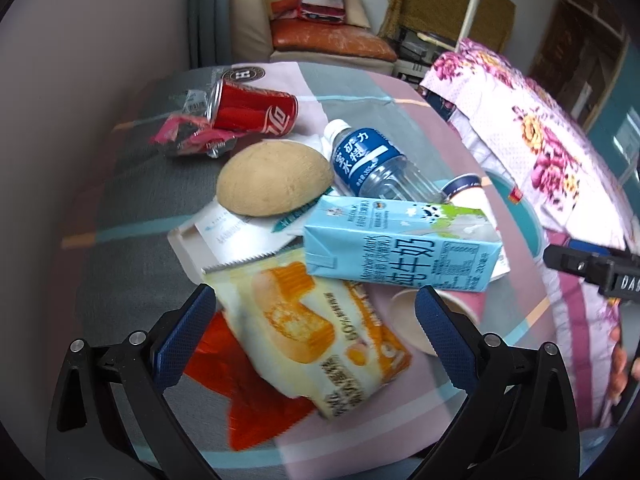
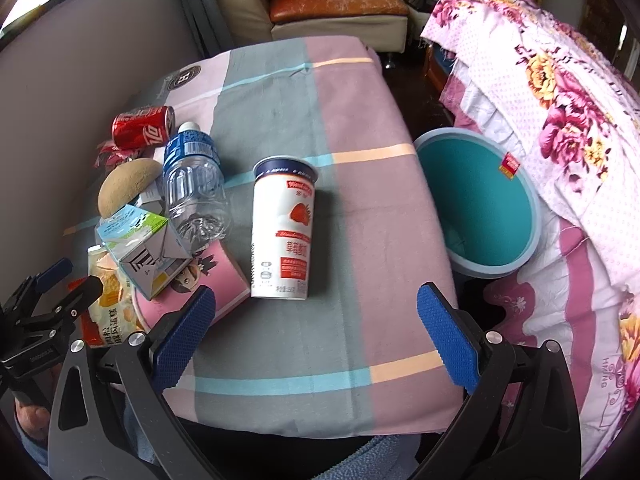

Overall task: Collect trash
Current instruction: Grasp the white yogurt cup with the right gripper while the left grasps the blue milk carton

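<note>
Trash lies on a cloth-covered table (image 2: 360,240). My left gripper (image 1: 316,328) is open above a yellow cake wrapper (image 1: 316,340), with a red wrapper (image 1: 256,400) under it. Beyond lie a blue milk carton (image 1: 400,248), a water bottle (image 1: 376,164), a tan coconut shell (image 1: 272,178), a red cola can (image 1: 256,112) and a pink paper cup (image 1: 436,320). My right gripper (image 2: 316,328) is open just in front of a white strawberry yogurt cup (image 2: 282,232) lying on its side. A teal bin (image 2: 480,204) stands right of the table.
A flowered quilt (image 2: 560,100) is heaped at the right, beside the bin. A sofa (image 2: 328,8) with bags stands behind the table. A grey wall (image 2: 80,80) runs along the left. A white tray (image 1: 188,248) holds paper under the coconut shell.
</note>
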